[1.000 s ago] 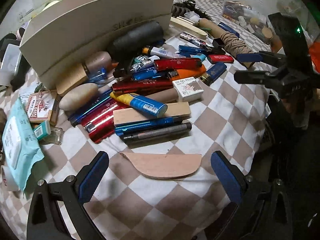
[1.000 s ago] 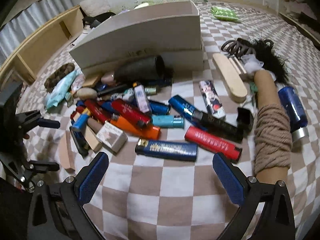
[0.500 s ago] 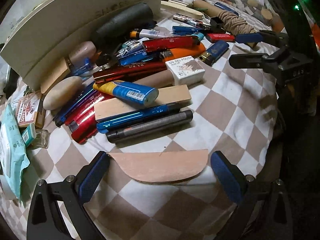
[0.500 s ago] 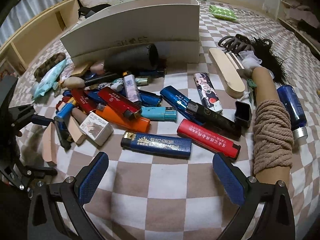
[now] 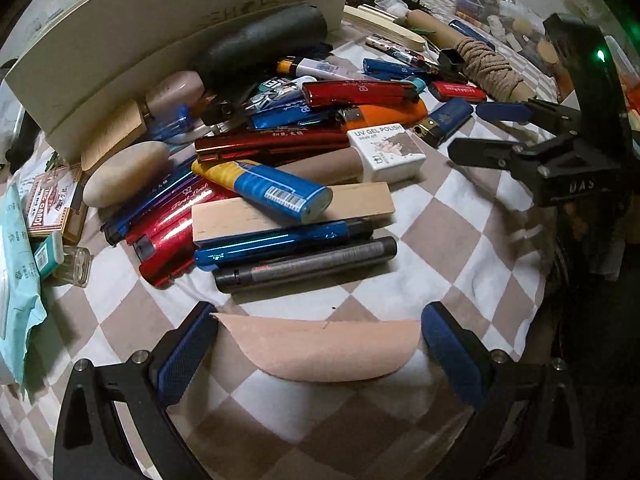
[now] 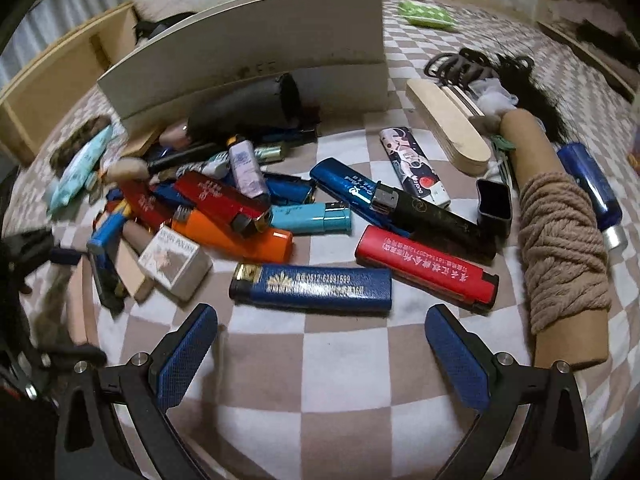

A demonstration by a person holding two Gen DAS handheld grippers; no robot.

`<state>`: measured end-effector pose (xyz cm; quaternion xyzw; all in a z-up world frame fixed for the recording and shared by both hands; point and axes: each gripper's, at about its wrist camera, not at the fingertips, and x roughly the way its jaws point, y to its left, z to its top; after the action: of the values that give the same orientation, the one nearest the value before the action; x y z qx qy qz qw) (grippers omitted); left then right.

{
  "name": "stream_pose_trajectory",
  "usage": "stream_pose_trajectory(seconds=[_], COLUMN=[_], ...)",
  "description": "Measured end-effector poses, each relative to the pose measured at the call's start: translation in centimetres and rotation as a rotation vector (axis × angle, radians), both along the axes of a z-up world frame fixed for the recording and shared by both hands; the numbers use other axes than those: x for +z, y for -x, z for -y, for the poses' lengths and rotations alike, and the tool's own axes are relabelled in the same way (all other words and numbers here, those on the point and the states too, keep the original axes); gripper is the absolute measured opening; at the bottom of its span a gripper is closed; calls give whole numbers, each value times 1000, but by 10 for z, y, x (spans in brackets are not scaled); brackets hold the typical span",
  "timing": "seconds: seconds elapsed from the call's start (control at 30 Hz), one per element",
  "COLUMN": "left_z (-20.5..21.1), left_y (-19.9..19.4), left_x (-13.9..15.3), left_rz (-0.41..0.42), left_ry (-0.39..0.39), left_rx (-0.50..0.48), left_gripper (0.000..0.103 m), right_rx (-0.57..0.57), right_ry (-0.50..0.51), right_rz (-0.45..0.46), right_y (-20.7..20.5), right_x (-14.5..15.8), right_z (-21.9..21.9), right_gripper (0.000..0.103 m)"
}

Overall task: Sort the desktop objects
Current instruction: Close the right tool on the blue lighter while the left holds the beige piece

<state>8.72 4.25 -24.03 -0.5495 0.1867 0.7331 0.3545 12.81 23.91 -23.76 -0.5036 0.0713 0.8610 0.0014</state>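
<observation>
A pile of lighters, pens and small boxes lies on the checkered cloth. My left gripper (image 5: 318,344) is open, its blue pads on either side of a flat half-round wooden piece (image 5: 320,346); the left pad touches its tip. Just beyond it lie a grey marker (image 5: 306,266) and a blue pen (image 5: 280,242). My right gripper (image 6: 320,354) is open and empty just in front of a dark blue lighter (image 6: 312,286), with a red lighter (image 6: 426,270) to its right. The right gripper also shows in the left wrist view (image 5: 484,128), open.
A white organiser box (image 6: 256,52) stands behind the pile. A cardboard tube wound with twine (image 6: 560,240) lies at the right with a wooden stick (image 6: 448,128). A wipes pack (image 5: 16,280) and card box (image 5: 50,204) lie at the left.
My left gripper has moved forward until the wooden piece sits between its pads. My right gripper has moved closer to the dark blue lighter.
</observation>
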Motion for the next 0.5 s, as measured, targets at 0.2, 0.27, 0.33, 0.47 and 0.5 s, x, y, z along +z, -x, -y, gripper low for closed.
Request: stream_pose_trajectory(seconds=[0.2,0.27,0.33,0.47,0.5], left_z=[2,3,3,2,2], left_y=[0,-1,-1,-2,-2], left_x=[2,3,3,3,3], left_rz=[2,-1,-3,-7,-8], left_ry=[-3,-1,-1,3,5], left_rx=[15,17,18,21,22], left_gripper=[103,103,103,102,102], right_rx=[-48,-47,-36,-17,-22], right_ry=[-11,-31,-64,-96,-95], right_rz=[15,11,8,5,5], right_y=[1,0,1,1,2], right_x=[-1,-2,-4,-5,-5], right_z=[2,5,9,16,17], right_gripper=[103,103,103,103,103])
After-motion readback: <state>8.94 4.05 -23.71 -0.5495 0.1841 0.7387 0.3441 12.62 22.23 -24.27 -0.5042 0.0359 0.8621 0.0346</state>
